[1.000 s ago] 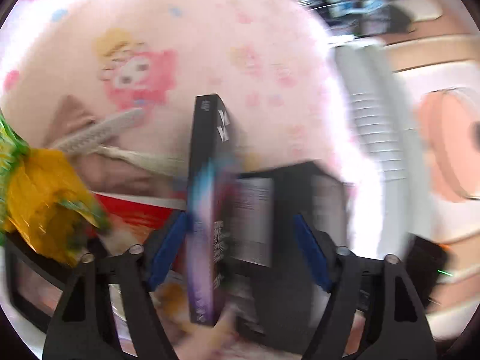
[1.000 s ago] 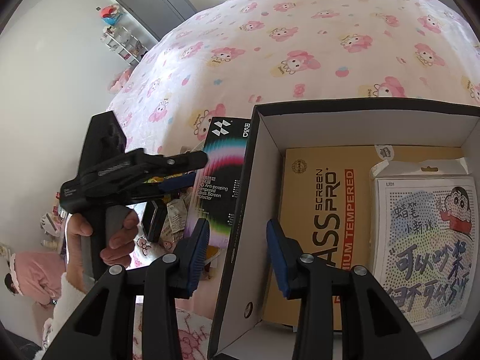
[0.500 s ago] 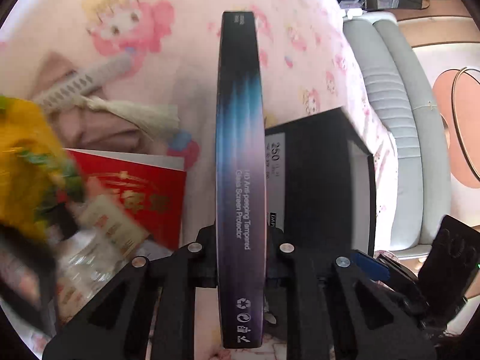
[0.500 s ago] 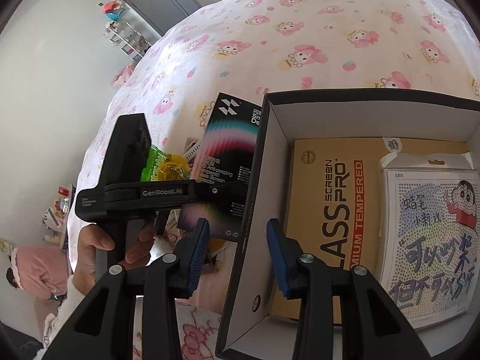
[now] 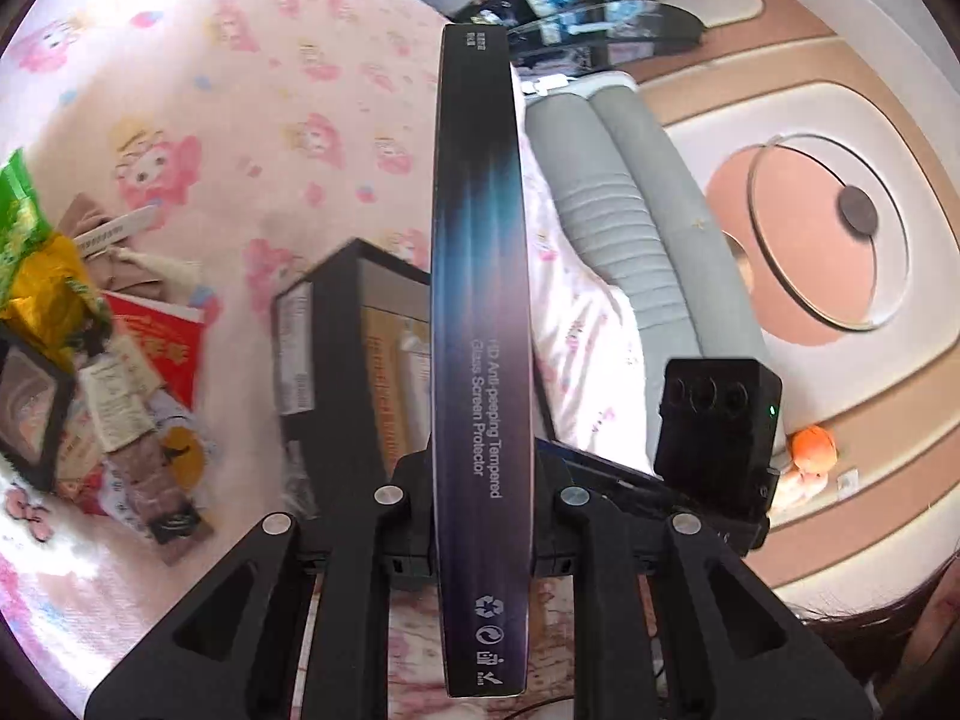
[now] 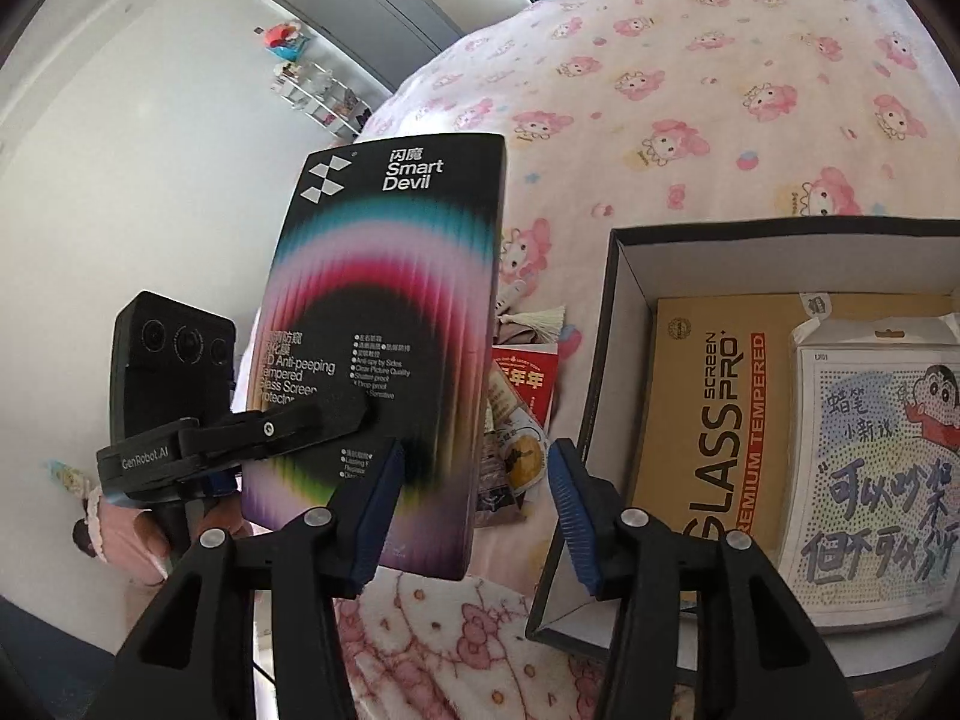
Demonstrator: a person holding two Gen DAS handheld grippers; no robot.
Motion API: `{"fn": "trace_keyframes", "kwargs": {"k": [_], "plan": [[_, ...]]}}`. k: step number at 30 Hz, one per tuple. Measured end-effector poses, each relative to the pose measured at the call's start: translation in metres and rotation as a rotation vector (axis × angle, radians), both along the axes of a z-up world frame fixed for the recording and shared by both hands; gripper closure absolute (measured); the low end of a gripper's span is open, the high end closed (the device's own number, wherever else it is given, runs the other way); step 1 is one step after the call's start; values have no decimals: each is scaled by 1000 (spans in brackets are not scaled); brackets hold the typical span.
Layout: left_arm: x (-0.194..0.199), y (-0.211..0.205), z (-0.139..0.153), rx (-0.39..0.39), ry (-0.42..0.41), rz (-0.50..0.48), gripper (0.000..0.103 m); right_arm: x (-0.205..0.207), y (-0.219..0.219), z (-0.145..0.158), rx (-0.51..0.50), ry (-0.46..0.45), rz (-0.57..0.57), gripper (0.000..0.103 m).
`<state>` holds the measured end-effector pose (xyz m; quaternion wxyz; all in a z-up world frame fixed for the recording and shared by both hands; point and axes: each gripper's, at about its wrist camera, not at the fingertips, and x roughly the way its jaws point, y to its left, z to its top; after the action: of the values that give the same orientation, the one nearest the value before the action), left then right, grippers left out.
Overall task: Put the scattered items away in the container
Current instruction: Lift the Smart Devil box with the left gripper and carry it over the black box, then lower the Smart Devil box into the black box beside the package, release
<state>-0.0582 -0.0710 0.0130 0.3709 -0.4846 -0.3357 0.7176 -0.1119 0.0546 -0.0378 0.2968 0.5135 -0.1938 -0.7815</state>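
Left gripper (image 5: pixel 480 480) fingers clamping black protector box (image 5: pixel 480 312), right gripper (image 6: pixel 474 498) fingers wide, empty, beside open container (image 6: pixel 606 360)

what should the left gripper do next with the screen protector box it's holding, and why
Probably carry it sideways over the black container and lower it in. The left gripper is clamped on the screen protector box, held upright beside the container, not yet over it.

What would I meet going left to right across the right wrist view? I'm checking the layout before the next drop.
left gripper → screen protector box → red envelope → black container → tan glass pack → cartoon card
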Motion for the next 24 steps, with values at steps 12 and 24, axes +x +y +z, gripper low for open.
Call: {"fn": "trace_keyframes", "kwargs": {"k": [12, 24], "plan": [[-65, 172, -102, -82, -114, -174, 86, -11, 130, -10, 206, 36, -30, 51], [-61, 199, -153, -335, -157, -185, 80, -22, 171, -97, 206, -210, -138, 51]]}}
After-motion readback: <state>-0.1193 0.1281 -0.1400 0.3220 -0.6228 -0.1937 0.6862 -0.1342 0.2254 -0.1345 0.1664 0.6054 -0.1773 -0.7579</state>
